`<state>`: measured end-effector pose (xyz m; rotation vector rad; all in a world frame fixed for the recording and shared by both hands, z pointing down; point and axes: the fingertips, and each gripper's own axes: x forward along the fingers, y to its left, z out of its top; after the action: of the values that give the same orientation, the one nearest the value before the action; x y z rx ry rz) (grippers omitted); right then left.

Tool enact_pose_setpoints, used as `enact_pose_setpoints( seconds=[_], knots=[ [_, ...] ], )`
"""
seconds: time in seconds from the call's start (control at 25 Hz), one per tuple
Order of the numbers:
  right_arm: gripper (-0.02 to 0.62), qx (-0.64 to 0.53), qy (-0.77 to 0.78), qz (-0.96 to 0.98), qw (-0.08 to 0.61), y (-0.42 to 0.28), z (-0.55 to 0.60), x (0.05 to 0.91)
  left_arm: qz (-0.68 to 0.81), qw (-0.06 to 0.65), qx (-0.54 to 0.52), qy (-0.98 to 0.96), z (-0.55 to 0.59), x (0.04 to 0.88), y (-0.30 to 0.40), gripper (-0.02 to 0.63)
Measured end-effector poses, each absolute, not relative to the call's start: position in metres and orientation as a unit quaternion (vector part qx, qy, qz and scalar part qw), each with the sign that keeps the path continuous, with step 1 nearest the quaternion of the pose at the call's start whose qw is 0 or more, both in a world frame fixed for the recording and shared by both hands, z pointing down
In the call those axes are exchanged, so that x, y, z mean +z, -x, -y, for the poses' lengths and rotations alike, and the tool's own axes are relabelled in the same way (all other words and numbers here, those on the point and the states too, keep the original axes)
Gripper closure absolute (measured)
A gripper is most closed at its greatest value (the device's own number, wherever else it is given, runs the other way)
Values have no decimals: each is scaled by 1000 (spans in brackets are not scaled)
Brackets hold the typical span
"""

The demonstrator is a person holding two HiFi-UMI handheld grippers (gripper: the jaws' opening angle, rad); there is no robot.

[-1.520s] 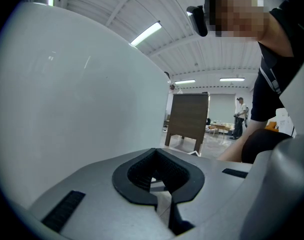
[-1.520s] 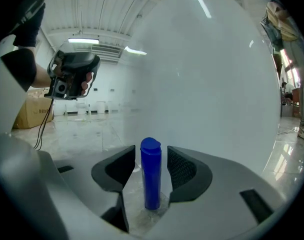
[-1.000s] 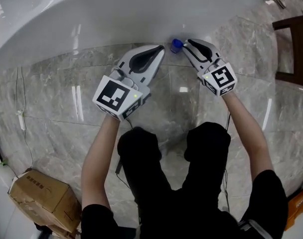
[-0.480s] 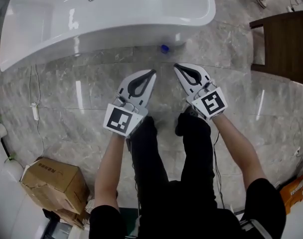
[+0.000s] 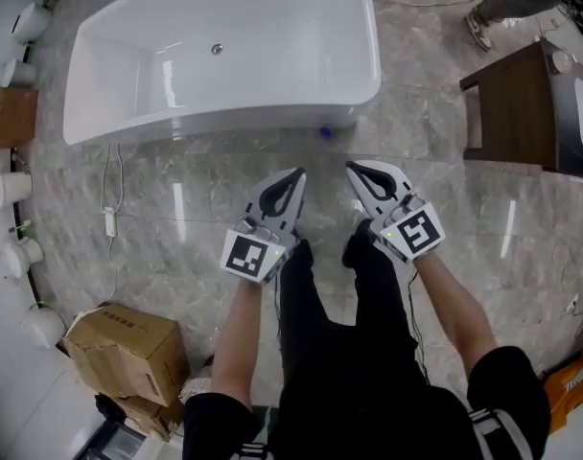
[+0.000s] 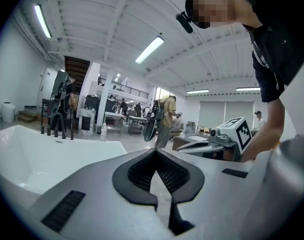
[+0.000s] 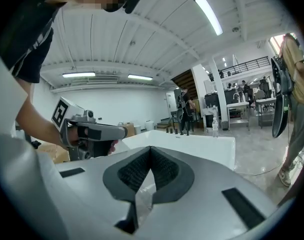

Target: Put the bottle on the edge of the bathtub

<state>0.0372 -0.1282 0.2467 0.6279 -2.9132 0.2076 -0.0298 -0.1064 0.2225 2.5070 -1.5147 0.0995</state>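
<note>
1. While scanning from the left edge of the head view, note a cardboard box (image 5: pixel 128 351) at 8 o'clock on the marble floor (image 5: pixel 176 266), well apart from the work and probably only stored there.
2. Note a white cable (image 5: pixel 109 221) trailing over the floor at 9 o'clock, near the tub but clear of the reach path.
3. Find the bathtub (image 5: pixel 224 121) spanning 11 to 12 o'clock, with its near rim bare and so free to take the bottle.
4. Read the left gripper (image 5: pixel 298 174) at 6 o'clock from the tub: jaws together tip to tip, nothing between them, carried roughly level and high above the floor. Judge it idle rather than reaching.
5. Spot the bottle (image 5: pixel 324 132) by its blue cap alone, down on the floor against or just beside the tub's outer wall, at 1 o'clock from the left gripper and 11 o'clock from the right one. Count the task as not done, with the bottle low on the floor and not up on the edge.
6. Read the right gripper (image 5: pixel 357 171): closed too and empty, tips aimed toward 11 o'clock, near the bottle's line. Expect a need to open, sink low and close round the bottle before any lift to the rim.
7. Note a dark wooden table (image 5: pixel 507 113) at 2 o'clock, well apart from both grippers.
</note>
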Motion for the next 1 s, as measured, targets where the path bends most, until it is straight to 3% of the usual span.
enact_pose_setpoints(
  seconds=[0.36, 1.0],
  knots=[
    [583, 90, -199, 971, 92, -74, 86, 134, 556, 98, 17, -825, 43, 105, 5, 597],
    [583, 67, -295, 950, 77, -13, -93, 80, 499, 91, 37, -861, -144, 57, 102, 597]
  ],
)
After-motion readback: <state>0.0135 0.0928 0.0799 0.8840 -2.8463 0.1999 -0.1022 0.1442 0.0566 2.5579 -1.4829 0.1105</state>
